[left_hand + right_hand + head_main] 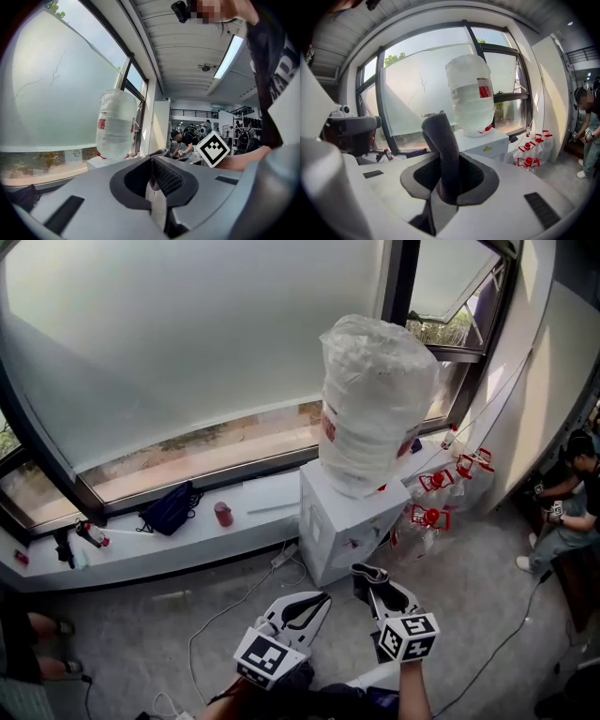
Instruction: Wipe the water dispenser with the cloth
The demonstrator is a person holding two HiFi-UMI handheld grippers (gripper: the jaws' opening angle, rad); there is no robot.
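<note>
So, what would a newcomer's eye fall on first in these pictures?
First the big plastic-wrapped bottle standing on the white dispenser by the window, mid-picture in the head view. Then the dark cloth clamped in the right gripper, a short way in front of the dispenser.

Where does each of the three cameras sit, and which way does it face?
Head view: on the head, steeply down at the white box-shaped water dispenser under its plastic-wrapped clear bottle; left tool and right tool show.
Left gripper view: on the left tool, along its shut jaws toward the dispenser; a forearm and dark shirt show.
Right gripper view: on the right tool, toward the dispenser, past the dark grey folded cloth its jaws hold.
Shared: all three show dispenser and bottle.
</note>
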